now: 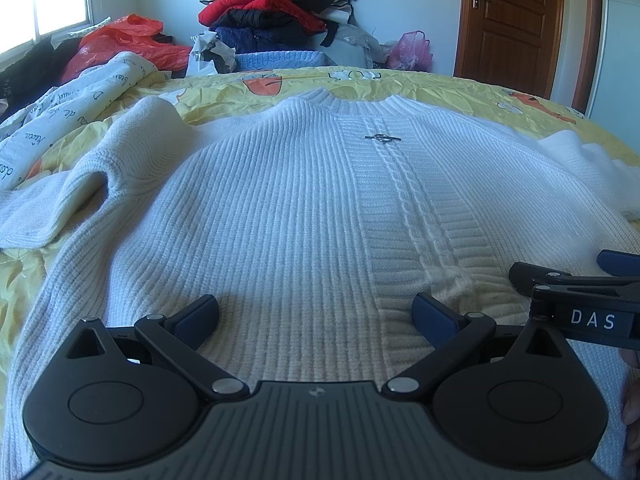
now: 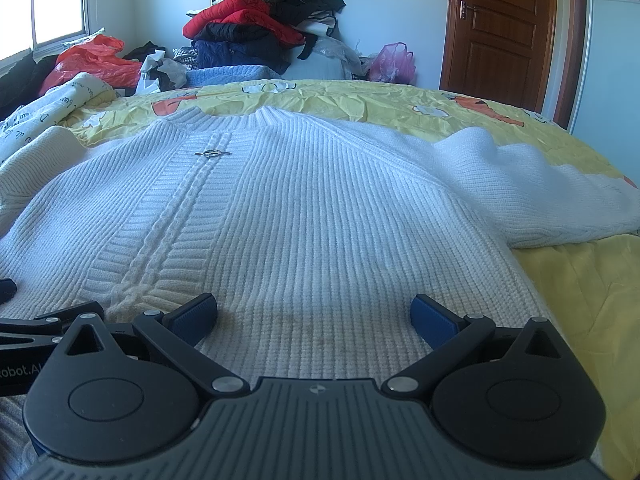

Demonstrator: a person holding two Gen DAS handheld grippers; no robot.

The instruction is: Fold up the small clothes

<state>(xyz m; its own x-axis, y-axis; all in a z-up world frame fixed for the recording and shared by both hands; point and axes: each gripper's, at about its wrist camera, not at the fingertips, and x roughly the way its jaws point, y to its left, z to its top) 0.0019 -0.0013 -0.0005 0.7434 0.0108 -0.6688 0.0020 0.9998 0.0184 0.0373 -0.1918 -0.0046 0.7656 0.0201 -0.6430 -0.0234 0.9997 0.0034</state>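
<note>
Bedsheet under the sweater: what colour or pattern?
Yellow bedsheet with orange-and-white cartoon prints; clearest in the right wrist view.

White ribbed sweater (image 1: 280, 208) flat, face-up, unfolded, sleeves spread on bed.

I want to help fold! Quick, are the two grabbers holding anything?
Left gripper: open, holding nothing, over the sweater.
Right gripper: open, holding nothing, over the same sweater.

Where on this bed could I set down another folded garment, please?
Bare yellow bedspread lies right of the white sweater, below its right sleeve, and between its collar and the far edge. The far-left side is crowded with a printed quilt, bags and piled clothes.
</note>
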